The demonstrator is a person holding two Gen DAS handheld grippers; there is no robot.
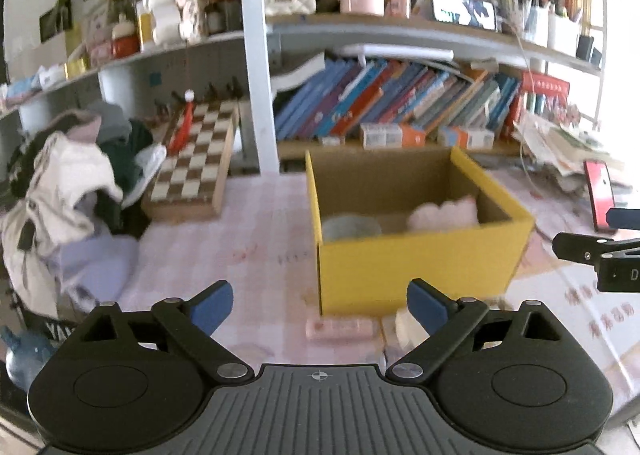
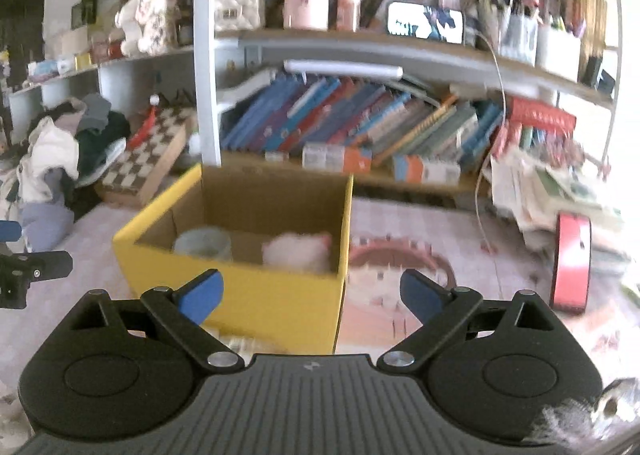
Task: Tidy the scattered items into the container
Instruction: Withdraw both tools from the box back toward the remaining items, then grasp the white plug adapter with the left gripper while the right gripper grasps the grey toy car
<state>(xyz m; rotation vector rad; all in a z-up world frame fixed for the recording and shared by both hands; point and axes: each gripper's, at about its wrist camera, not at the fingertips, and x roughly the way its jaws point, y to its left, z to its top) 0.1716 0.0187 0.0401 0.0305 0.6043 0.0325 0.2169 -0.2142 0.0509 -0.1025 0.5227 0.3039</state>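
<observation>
A yellow cardboard box stands open on the table; it also shows in the right wrist view. Inside lie a grey-blue bowl and a pink fluffy item. A small pink box and a pale item lie on the table just in front of the yellow box. My left gripper is open and empty, in front of the box above these items. My right gripper is open and empty, near the box's front right corner.
A chessboard and a pile of clothes sit at the left. Shelves of books stand behind. A red phone-like object leans at the right by stacked papers. A printed cloth covers the table.
</observation>
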